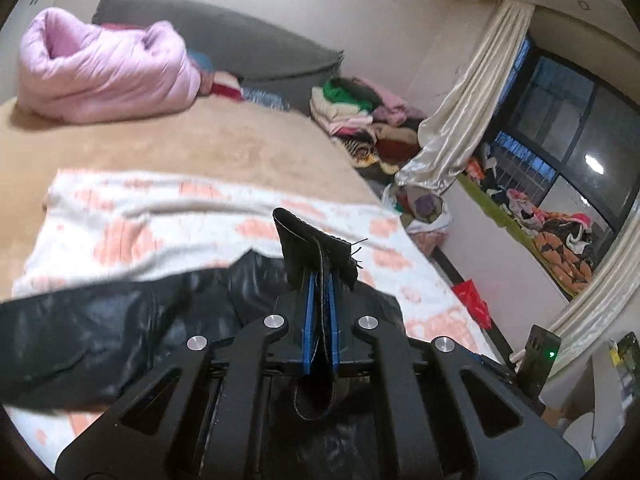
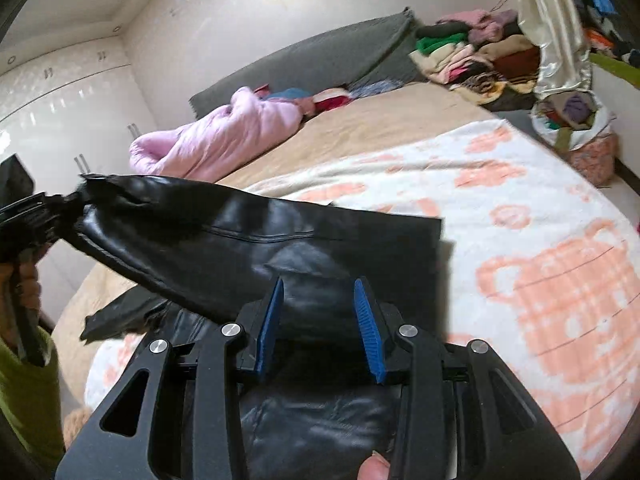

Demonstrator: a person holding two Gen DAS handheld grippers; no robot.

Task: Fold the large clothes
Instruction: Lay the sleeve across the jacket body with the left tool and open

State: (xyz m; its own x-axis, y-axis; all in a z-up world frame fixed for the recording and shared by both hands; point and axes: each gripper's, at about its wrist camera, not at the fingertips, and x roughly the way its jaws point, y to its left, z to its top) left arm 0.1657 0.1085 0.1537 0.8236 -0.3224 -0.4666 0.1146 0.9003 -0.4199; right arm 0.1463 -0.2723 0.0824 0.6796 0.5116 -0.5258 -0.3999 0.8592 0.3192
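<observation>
A black leather garment (image 2: 256, 248) lies on a white blanket with peach prints (image 2: 540, 240) on the bed. My left gripper (image 1: 320, 276) is shut on the edge of the garment's sleeve (image 1: 308, 236), which sticks up between the blue pads. In the right wrist view the left gripper (image 2: 60, 204) holds that sleeve end lifted and stretched out at the far left. My right gripper (image 2: 319, 292) is open just above the garment's body, with nothing between its fingers. The garment also spreads left in the left wrist view (image 1: 100, 320).
A pink puffy coat (image 1: 104, 72) lies at the head of the bed by a grey headboard (image 1: 240, 44). Piles of clothes (image 1: 360, 116) and a cream curtain (image 1: 460, 120) stand right of the bed. A white wardrobe (image 2: 60, 112) is at left.
</observation>
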